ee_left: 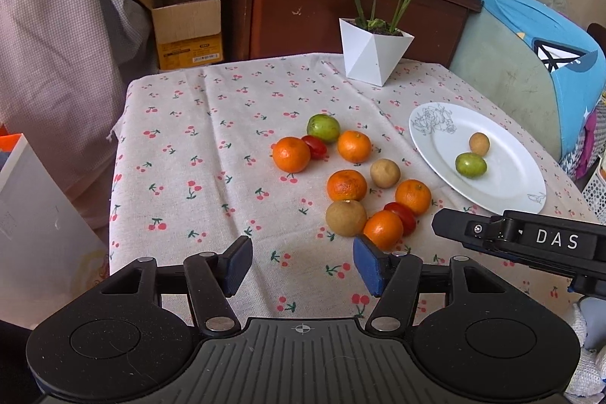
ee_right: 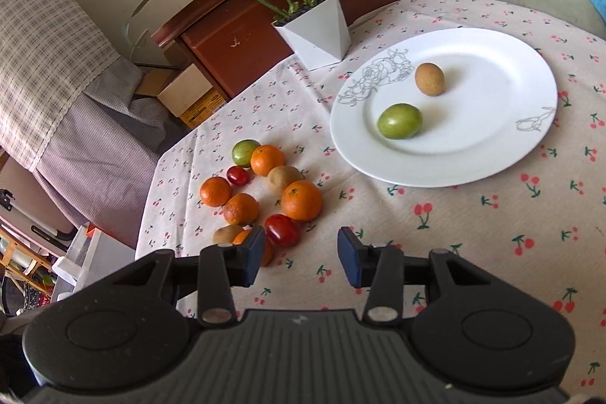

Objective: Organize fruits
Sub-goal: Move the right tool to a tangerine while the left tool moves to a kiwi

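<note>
A white plate (ee_left: pixel 503 192) (ee_right: pixel 503 154) holds a green fruit (ee_left: pixel 470 165) (ee_right: pixel 399 120) and a brown fruit (ee_left: pixel 479 143) (ee_right: pixel 429 78). Left of it on the cloth lies a cluster of several oranges (ee_left: pixel 346 185) (ee_right: pixel 301 200), red tomatoes (ee_left: pixel 401 217) (ee_right: pixel 281 230), brown fruits (ee_left: pixel 345 217) (ee_right: pixel 285 178) and one green fruit (ee_left: pixel 323 128) (ee_right: pixel 244 152). My left gripper (ee_left: pixel 302 265) is open and empty, just in front of the cluster. My right gripper (ee_right: pixel 301 254) is open and empty, to the right of the cluster; its side shows in the left wrist view (ee_left: pixel 530 239).
A white pot with a green plant (ee_left: pixel 373 52) (ee_right: pixel 316 31) stands at the table's far edge. A wooden cabinet (ee_left: pixel 341 10), a cardboard box (ee_left: pixel 187 21) and a chair with blue cloth (ee_left: pixel 530 36) stand behind. A white box (ee_left: pixel 34 233) sits left of the table.
</note>
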{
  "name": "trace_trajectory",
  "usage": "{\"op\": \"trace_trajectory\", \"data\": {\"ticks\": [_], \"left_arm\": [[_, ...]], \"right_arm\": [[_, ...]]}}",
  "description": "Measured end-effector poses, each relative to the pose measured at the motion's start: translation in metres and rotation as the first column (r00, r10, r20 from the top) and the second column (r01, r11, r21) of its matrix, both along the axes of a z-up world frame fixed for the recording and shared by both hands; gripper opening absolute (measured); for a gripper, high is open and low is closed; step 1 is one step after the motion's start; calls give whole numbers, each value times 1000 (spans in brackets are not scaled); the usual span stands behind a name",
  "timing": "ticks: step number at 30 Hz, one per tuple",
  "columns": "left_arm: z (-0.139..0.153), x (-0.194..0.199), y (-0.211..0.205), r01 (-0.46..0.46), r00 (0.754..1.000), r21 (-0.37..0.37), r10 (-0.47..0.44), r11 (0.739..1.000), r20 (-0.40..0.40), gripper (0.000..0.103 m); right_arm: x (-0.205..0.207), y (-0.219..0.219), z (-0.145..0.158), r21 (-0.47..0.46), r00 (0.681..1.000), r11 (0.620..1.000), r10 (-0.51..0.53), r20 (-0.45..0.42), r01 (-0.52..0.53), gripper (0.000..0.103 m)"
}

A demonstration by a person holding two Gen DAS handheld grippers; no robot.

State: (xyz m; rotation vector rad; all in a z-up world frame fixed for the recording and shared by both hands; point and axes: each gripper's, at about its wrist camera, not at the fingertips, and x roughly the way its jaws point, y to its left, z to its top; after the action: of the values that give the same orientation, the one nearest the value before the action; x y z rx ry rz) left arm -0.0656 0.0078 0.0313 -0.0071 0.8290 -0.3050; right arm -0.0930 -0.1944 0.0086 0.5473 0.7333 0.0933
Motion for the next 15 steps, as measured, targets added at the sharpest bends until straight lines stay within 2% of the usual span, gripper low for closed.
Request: {"op": "trace_trajectory", "data": {"ticks": [3, 8, 15], "left_arm": [[-1, -1, 2, 2, 1000, 8, -2, 1000, 1, 59], [-4, 4, 12, -68, 998, 47, 68, 997, 6, 59], [-8, 10, 30, -141, 990, 32, 141, 990, -3, 59]], "right_arm": [[2, 8, 0, 4, 999, 999, 34, 3, -34, 35], [6, 20, 0, 11, 997, 997, 82, 9, -82, 34], [15, 32, -8, -15, 996, 996, 89, -18, -89, 34]]}}
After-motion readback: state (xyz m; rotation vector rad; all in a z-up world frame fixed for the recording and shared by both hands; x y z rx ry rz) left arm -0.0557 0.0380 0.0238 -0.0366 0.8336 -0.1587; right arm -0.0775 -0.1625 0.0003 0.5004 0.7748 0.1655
